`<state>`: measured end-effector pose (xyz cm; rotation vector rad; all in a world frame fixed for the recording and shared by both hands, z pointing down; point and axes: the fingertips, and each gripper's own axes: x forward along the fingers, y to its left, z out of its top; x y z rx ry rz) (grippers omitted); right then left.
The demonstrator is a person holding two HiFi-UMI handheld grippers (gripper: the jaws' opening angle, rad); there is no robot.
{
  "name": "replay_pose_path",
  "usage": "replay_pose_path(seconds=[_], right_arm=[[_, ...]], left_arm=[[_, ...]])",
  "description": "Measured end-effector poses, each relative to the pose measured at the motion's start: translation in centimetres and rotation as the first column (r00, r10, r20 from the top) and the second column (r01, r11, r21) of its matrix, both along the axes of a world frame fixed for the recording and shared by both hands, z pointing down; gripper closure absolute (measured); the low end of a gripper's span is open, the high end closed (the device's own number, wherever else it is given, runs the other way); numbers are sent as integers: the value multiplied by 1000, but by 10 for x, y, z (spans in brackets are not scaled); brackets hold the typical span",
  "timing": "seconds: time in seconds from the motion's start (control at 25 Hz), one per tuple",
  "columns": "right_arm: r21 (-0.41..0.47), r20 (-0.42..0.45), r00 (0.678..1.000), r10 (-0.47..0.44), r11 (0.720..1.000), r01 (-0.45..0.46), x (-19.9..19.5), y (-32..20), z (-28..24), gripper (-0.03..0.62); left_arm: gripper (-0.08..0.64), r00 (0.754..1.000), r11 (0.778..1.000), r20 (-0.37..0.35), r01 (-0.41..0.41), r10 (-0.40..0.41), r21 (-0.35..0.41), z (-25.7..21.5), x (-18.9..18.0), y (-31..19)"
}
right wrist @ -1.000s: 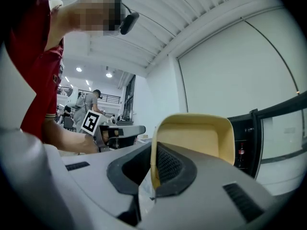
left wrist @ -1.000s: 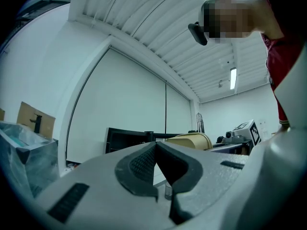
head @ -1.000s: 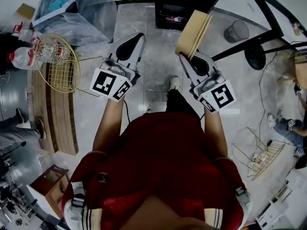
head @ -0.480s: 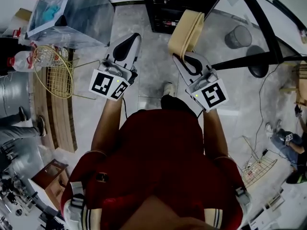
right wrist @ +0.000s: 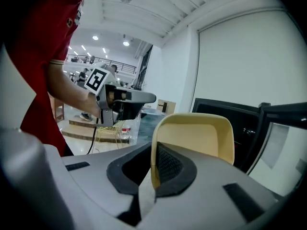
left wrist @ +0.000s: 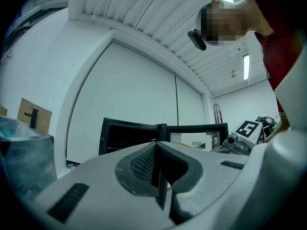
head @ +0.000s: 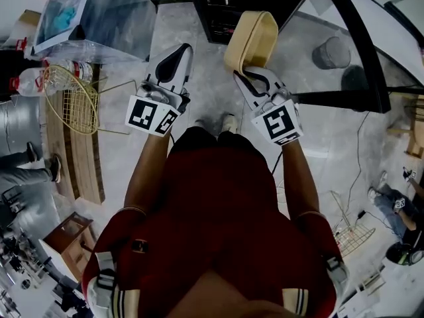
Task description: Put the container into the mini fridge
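A tan plastic container (head: 252, 40) hangs on its side with its rim pinched in my right gripper (head: 244, 75), which is shut on it. In the right gripper view the container (right wrist: 201, 135) rises just past the jaws, its wall held between the pads. The black mini fridge (head: 228, 5) stands straight ahead on the floor with its door (head: 351, 45) swung open to the right. It shows dark behind the container (right wrist: 230, 114). My left gripper (head: 173, 63) is held level beside the right one, shut with nothing in it. The open fridge (left wrist: 129, 135) lies ahead of the left gripper.
A gold wire basket (head: 69, 98) with water bottles (head: 30, 81) stands at the left by wooden steps (head: 73, 158). A plastic-wrapped box (head: 93, 15) is at the upper left. A grey bin (head: 329, 52) sits behind the glass door. Another wire rack (head: 348, 227) lies at the right.
Both grippers have moved forward toward the fridge, the right one carrying the container closer to the open front. The fridge and door have come nearer in the head view.
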<state>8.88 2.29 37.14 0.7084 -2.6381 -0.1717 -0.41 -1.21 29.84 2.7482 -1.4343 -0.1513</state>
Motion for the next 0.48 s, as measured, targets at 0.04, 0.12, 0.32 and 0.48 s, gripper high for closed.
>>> replay_pose_path(seconds=[0.04, 0.12, 0.32, 0.48], right_arm=[[-1, -22, 1000, 2, 1000, -2, 0, -5, 5, 581], [-2, -67, 998, 1, 1000, -2, 0, -16, 15, 581], [-19, -163, 987, -2, 1000, -1, -8, -41, 39, 581], [-35, -244, 970, -4, 999, -4, -17, -68, 61, 581]], left_arm=[[554, 1000, 1000, 2, 3, -3, 1, 2, 0, -5], [554, 1000, 1000, 7, 11, -11, 1, 6, -1, -15], [554, 1000, 1000, 0, 14, -14, -12, 19, -12, -39], [554, 1000, 1000, -6, -8, 8, -26, 33, -22, -63]])
